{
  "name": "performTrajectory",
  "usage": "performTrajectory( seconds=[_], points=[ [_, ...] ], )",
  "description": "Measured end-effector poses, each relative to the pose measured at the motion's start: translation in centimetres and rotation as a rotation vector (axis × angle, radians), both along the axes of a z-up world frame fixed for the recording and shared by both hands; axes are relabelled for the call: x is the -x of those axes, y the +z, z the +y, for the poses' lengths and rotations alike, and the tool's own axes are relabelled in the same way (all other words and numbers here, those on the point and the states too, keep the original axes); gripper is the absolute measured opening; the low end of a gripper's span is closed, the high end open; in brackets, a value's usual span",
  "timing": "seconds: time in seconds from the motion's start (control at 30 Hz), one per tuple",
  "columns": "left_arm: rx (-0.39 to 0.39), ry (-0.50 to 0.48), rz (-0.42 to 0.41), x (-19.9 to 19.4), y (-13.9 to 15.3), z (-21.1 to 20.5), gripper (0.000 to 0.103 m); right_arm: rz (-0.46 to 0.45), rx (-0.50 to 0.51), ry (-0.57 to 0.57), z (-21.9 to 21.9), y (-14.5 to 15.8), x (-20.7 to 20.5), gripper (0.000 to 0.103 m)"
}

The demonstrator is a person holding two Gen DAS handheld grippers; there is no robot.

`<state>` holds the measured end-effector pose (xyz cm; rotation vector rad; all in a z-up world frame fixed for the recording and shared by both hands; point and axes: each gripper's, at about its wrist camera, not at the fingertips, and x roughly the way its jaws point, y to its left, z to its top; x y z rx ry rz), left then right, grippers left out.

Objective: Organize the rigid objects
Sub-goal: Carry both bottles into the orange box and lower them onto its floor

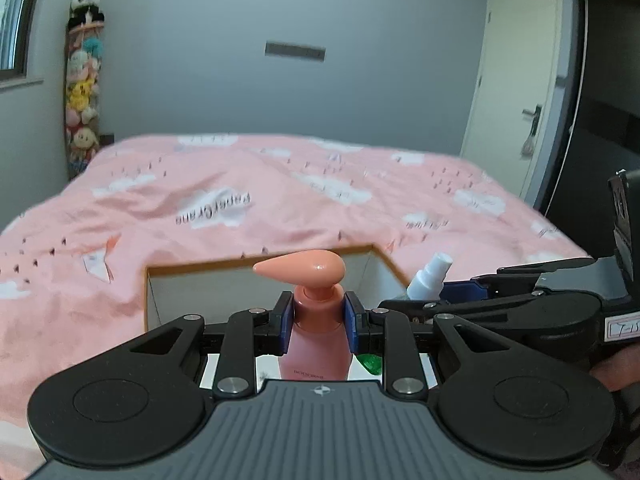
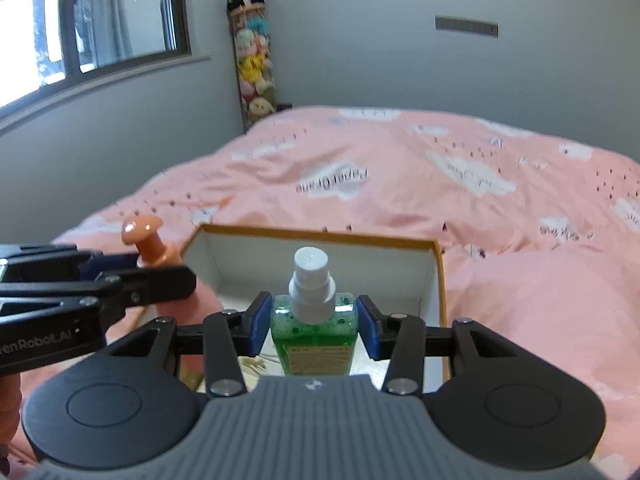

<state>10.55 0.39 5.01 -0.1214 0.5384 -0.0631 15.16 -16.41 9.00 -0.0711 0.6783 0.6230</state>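
The left gripper [image 1: 316, 322] holds a pink pump bottle [image 1: 316, 340] upright, its blue pads pressed against either side of the bottle's shoulder just below the collar. The salmon-coloured pump head [image 1: 304, 269] rises above the jaws, its spout pointing to the left in the left wrist view. The bottle's body hangs below the pads, with a strip of printed lettering visible near the gripper's grey housing.

The right gripper [image 2: 314, 322] is clamped on a green spray bottle [image 2: 314, 334], the pads against the two upper corners of its clear, liquid-filled body. Its white spray cap [image 2: 312, 284] stands above the jaws, and a yellowish label shows on the front of the bottle lower down.

Both bottles are held over the near side of an open cardboard box [image 2: 438, 280] with white inner walls and an orange-brown rim, which sits on a bed [image 2: 500, 280] covered with a pink cloud-print duvet. The two grippers are close beside each other: in the left wrist view the right gripper and its spray cap appear just to the right, and in the right wrist view the left gripper with the pink bottle appears at the left edge. Part of a hand [image 1: 618, 372] shows at the right edge behind the right gripper.
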Motion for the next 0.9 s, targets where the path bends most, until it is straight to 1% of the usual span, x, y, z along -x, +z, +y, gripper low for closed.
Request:
performTrajectory(
  seconds=[0.1, 0.17, 0.23, 0.3, 0.37, 0.47, 0.53, 0.67, 0.77, 0.9],
  points=[
    [0.044, -0.019, 0.08, -1.1, -2.0, 0.6, 0.029, 0.064, 0.039, 0.003, 0.8, -2.5, -1.5, 0.045],
    [0.052, -0.029, 0.122, -1.4, -3.0, 0.8, 0.029, 0.115, 0.058, 0.005, 1.0, -4.1, -2.0, 0.045],
    [0.07, -0.043, 0.157, -1.8, -3.6, 1.1, 0.029, 0.153, 0.074, 0.005, 0.9, -5.2, -2.3, 0.045],
    [0.117, -0.06, 0.198, -2.3, -4.2, 1.8, 0.029, 0.178, 0.092, 0.007, 1.0, -5.8, -2.3, 0.045],
    [0.146, -0.069, 0.251, -3.1, -4.8, 2.4, 0.029, 0.213, 0.107, 0.015, 1.1, -6.3, -2.5, 0.045],
    [0.128, -0.057, 0.341, -4.2, -5.9, 2.6, 0.029, 0.286, 0.121, 0.025, 1.3, -7.0, -3.3, 0.046],
    [0.126, -0.062, 0.383, -4.8, -6.6, 2.8, 0.029, 0.325, 0.135, 0.039, 1.5, -7.4, -3.7, 0.046],
    [0.173, -0.087, 0.422, -5.9, -7.4, 3.2, 0.029, 0.404, 0.163, 0.051, 2.1, -8.6, -4.8, 0.046],
    [0.17, -0.092, 0.442, -7.0, -7.7, 3.2, 0.029, 0.459, 0.152, 0.042, 2.2, -9.7, -5.8, 0.046],
    [0.199, -0.1, 0.488, -8.6, -8.5, 3.1, 0.029, 0.481, 0.118, 0.011, 2.2, -10.2, -7.1, 0.046]
  ],
)
